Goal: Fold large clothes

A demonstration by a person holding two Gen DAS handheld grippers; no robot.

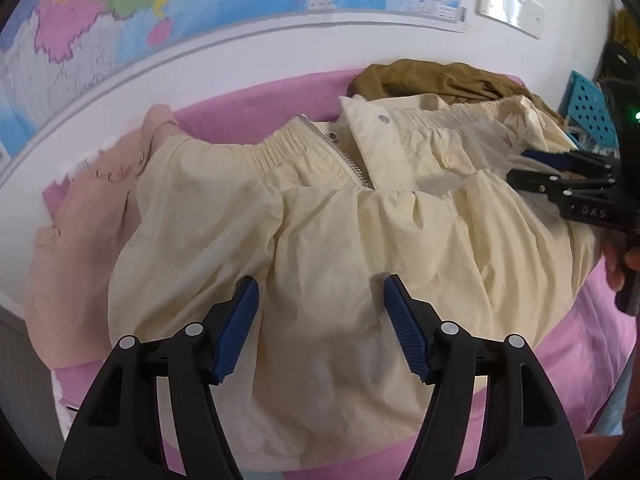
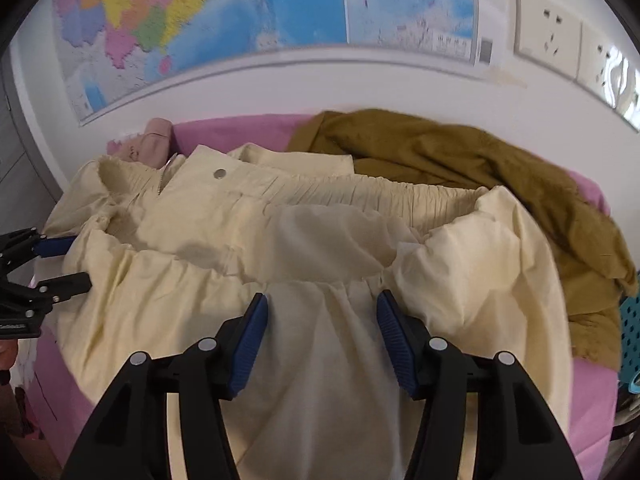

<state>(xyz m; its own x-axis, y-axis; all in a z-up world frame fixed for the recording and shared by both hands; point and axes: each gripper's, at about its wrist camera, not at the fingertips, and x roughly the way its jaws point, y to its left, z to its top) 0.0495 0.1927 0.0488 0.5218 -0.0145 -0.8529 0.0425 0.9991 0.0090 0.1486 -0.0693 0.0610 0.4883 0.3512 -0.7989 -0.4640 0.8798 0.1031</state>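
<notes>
I have both claws tipped down over the cream jacket, left gripper and right gripper gaping, gripping nothing.

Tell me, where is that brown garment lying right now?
The brown garment lies crumpled at the back right of the pink surface, against the white wall, just behind the cream jacket.

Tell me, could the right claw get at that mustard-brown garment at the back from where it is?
Probably yes. The mustard-brown garment lies uncovered just beyond the cream zippered jacket, and the right claw hangs open above the jacket, with nothing between them.
</notes>
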